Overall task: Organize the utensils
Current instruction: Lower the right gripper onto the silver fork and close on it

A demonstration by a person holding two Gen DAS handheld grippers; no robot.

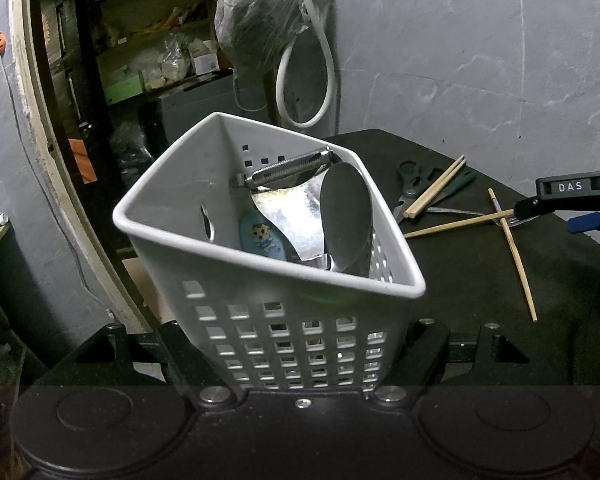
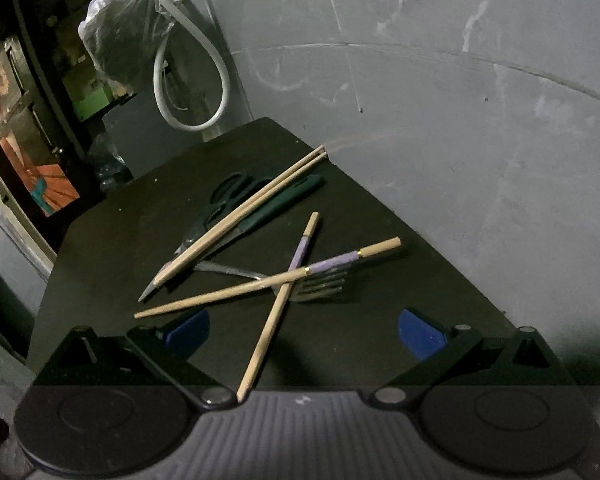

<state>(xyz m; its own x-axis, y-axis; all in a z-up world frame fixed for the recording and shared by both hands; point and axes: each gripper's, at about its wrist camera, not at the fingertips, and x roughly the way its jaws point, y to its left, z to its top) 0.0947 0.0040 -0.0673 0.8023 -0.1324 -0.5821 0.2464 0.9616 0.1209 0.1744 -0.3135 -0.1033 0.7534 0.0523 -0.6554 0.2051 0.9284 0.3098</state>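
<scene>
White plastic basket (image 1: 260,264) sits clamped in the left gripper (image 1: 296,360), filling the frame's centre; right gripper (image 2: 302,330), fingers spread, hovers above crossed chopsticks (image 2: 276,280).

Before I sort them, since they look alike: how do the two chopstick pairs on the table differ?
The plain pair lies side by side and parallel; the purple-banded pair lies crossed. The plain pair rests on the scissors; the banded pair crosses over the fork. The plain pair has no bands. Both are pale wood.
</scene>
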